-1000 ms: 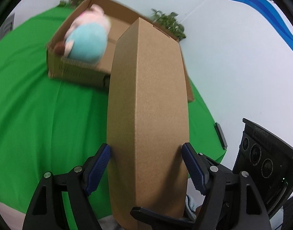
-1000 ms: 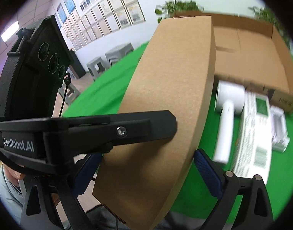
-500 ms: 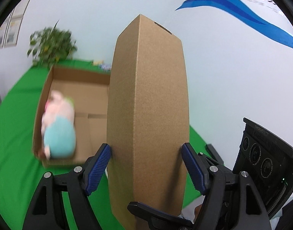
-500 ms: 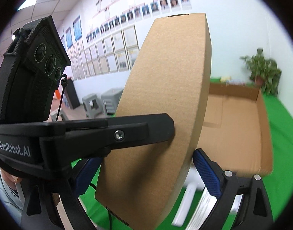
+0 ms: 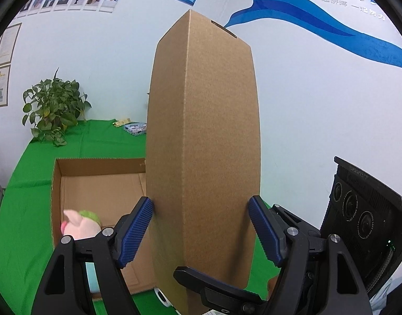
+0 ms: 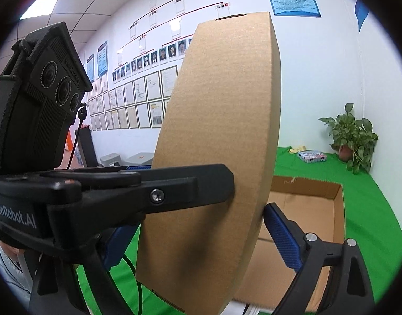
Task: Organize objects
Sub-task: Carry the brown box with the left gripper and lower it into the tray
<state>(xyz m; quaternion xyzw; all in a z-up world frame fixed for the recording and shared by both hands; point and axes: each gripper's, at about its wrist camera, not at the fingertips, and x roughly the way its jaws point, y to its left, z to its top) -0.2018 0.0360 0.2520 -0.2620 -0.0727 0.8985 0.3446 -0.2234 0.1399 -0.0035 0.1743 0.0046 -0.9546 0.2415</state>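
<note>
Left wrist view: the left gripper (image 5: 201, 225) clamps the narrow faces of the closed box (image 5: 203, 141), pads pressed on both sides for balance. The open carton (image 5: 101, 181) lies behind the left jaw (soft toy (image 5: 80, 223) inside).

Right wrist view: the right gripper (image 6: 198, 233) grips the box's wide faces, sharing the load.

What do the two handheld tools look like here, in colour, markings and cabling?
Both are black plastic with ribbed blue pads on the fingertips and silver screws. The left tool and the right tool match. Seen from the right wrist, the left one carries white "GenRobot.AI" lettering, a three-lens camera block and thin black cables. A light blue sleeve shows beneath.
</note>
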